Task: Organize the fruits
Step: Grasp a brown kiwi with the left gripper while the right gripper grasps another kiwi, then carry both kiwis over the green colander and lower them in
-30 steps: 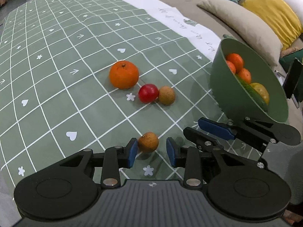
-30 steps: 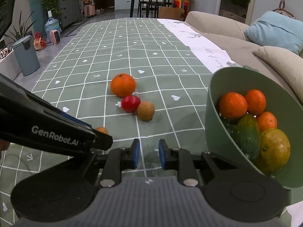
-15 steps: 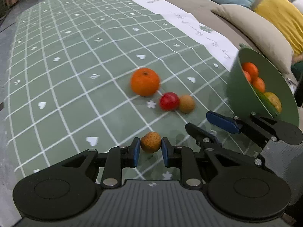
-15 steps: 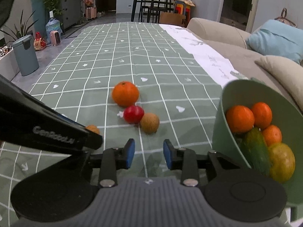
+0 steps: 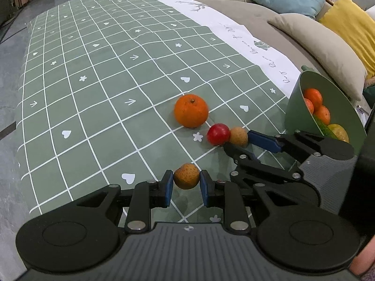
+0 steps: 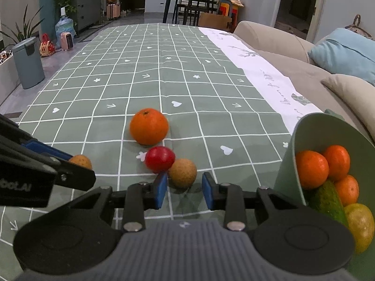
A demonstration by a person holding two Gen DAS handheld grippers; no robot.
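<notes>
My left gripper point(image 5: 186, 185) is shut on a small brown-orange fruit point(image 5: 186, 175), held just above the green checked tablecloth; it also shows in the right wrist view point(image 6: 80, 161). My right gripper point(image 6: 184, 190) is open, its blue pads either side of a small tan round fruit point(image 6: 182, 173), just short of it. A red fruit point(image 6: 160, 159) touches the tan one, and a large orange point(image 6: 149, 126) lies behind. A green bowl point(image 6: 290, 159) at the right holds several oranges and a green fruit.
The tablecloth point(image 6: 150, 70) stretches far ahead. A beige sofa with cushions point(image 5: 323, 44) runs along the right side, close behind the bowl. A grey bin point(image 6: 28, 63) and plants stand on the floor at the far left.
My left gripper closed on the small brown-orange fruit and lifted it slightly. My right gripper opened wider and moved forward to the tan fruit.
</notes>
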